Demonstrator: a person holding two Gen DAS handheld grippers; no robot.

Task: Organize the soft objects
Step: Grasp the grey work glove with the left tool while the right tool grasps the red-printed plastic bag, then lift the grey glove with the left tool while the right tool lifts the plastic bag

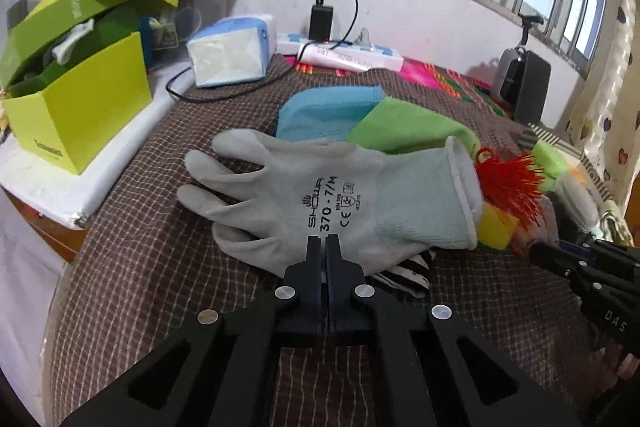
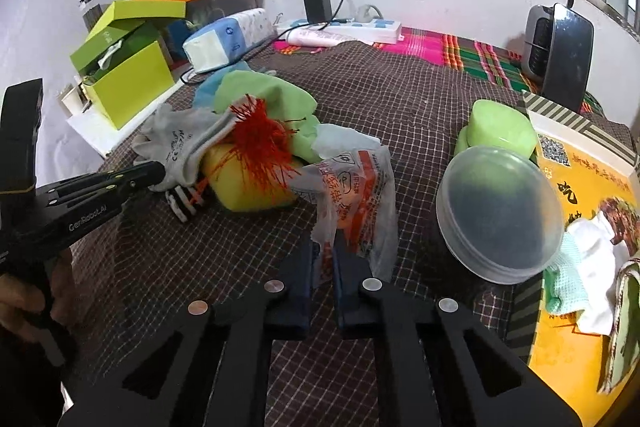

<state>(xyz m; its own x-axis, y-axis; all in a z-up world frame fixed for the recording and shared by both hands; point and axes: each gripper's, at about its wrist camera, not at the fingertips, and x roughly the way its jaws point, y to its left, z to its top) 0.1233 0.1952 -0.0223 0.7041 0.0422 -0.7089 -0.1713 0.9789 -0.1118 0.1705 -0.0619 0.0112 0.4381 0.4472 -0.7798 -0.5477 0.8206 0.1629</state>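
Observation:
A grey work glove lies palm down on the brown checked cloth. My left gripper is shut on its near edge. Behind the glove lie a blue mask and a green cloth; a red tassel and a yellow sponge sit by its cuff, and a striped sock pokes out from under it. In the right wrist view my right gripper is shut on the lower edge of a crumpled plastic bag with orange print. The left gripper shows at the glove.
A lime green box with its lid ajar and a tissue pack stand at the back left. A clear round lid, a pale green sponge and a yellow box holding cloths lie to the right. A dark heater stands behind.

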